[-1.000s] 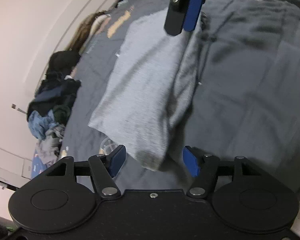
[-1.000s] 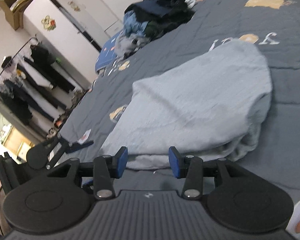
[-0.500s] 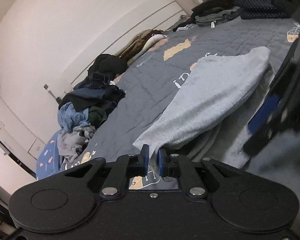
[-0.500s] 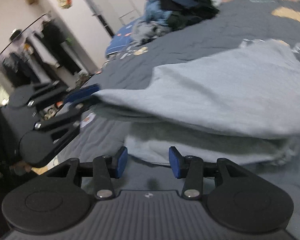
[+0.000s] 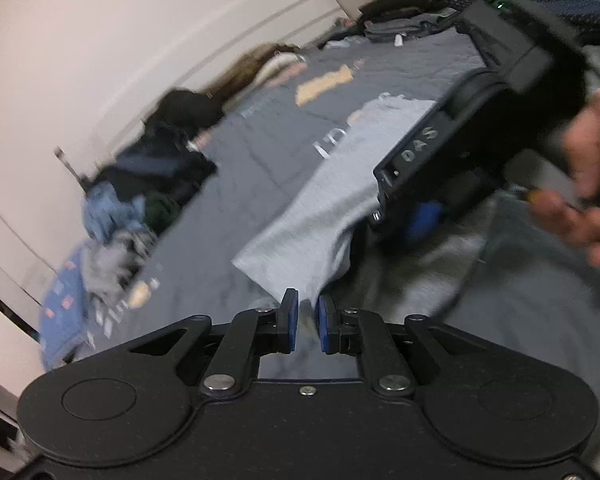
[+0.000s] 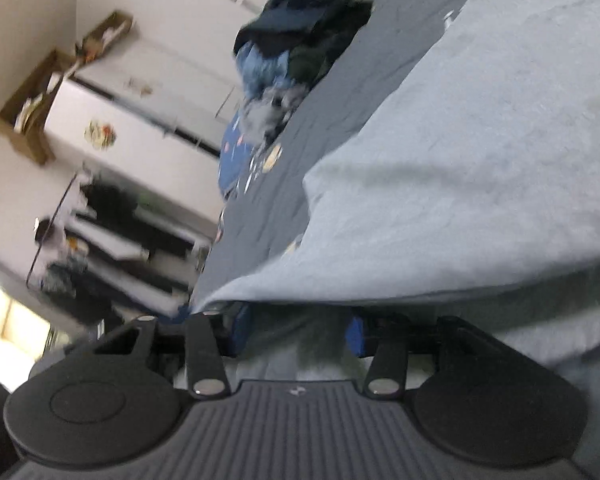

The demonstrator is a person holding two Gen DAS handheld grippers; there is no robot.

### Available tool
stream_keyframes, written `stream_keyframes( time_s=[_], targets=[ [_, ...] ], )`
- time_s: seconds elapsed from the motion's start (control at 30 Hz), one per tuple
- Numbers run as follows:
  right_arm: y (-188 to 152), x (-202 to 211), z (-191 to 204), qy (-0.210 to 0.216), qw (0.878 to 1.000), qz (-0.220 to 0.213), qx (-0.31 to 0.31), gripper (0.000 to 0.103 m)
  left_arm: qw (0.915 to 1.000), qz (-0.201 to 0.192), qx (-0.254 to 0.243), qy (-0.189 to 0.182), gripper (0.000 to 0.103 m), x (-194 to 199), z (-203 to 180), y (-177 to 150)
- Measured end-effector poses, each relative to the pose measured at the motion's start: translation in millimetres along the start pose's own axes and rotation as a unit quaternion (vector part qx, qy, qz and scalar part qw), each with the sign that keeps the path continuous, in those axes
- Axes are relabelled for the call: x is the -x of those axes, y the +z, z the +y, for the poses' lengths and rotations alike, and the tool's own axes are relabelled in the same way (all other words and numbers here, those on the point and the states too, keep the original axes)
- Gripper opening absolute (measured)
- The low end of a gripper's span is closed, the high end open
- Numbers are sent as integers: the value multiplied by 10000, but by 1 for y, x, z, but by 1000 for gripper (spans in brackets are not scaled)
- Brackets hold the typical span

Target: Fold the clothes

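Left gripper (image 5: 304, 322): blue-padded jaws nearly together, pinching a corner of the light grey knit garment (image 5: 332, 200); cloth visible in the narrow gap between the pads. From that pinch the garment runs up and away, lifted off the bed at the near corner, the rest spread on the dark grey quilted bedspread (image 5: 268, 152) with printed patches.

Right gripper (image 6: 298, 334): blue-padded jaws spread wide, with the grey garment's (image 6: 480, 152) lower layer between them; an upper layer of the cloth drapes over the fingertips, partly hiding the pads. Contact between pads and cloth can't be judged, blurred. The garment fills most of the right wrist view and lies on the bedspread (image 6: 340, 120).

In the left wrist view the right gripper's black body shows at upper right, marked "DAS", just above the garment, with the person's hand (image 5: 580, 184) on its handle, blurred.

Further out: a heap of dark and blue unfolded clothes (image 5: 140, 192) sits on the bed by the white wall, well apart from the garment; same heap (image 6: 296, 40) in the right view. White wardrobe (image 6: 132, 128) and a rack of hanging clothes (image 6: 100, 240) beyond the bed edge.
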State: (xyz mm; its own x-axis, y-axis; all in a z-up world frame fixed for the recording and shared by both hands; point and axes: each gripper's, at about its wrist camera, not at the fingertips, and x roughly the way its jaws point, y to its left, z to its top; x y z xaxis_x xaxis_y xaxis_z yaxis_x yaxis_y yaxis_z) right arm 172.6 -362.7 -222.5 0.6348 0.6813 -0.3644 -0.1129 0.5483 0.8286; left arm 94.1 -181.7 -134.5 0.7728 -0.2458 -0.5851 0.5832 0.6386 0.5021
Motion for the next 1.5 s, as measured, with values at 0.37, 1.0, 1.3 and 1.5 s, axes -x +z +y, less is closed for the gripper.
stream_keyframes(
  time_s=[0.37,1.0,1.3,1.5],
  targets=[
    [19,9,-5,581,9856,-809,-1369,3,9739,823,1767,-1167,20,-36,23,-33],
    [23,1,0,542,9873,-622,-1359,3,9112,876,3507,-1978,1,-48,66,-48],
    [21,-2,-1,452,9890,-510,-1316,3,9297,1317,2886,-1871,1,-31,56,-57],
    [21,-3,-1,422,9893,-471,-1312,3,9641,681,2127,-1436,54,-26,27,-38]
  ],
)
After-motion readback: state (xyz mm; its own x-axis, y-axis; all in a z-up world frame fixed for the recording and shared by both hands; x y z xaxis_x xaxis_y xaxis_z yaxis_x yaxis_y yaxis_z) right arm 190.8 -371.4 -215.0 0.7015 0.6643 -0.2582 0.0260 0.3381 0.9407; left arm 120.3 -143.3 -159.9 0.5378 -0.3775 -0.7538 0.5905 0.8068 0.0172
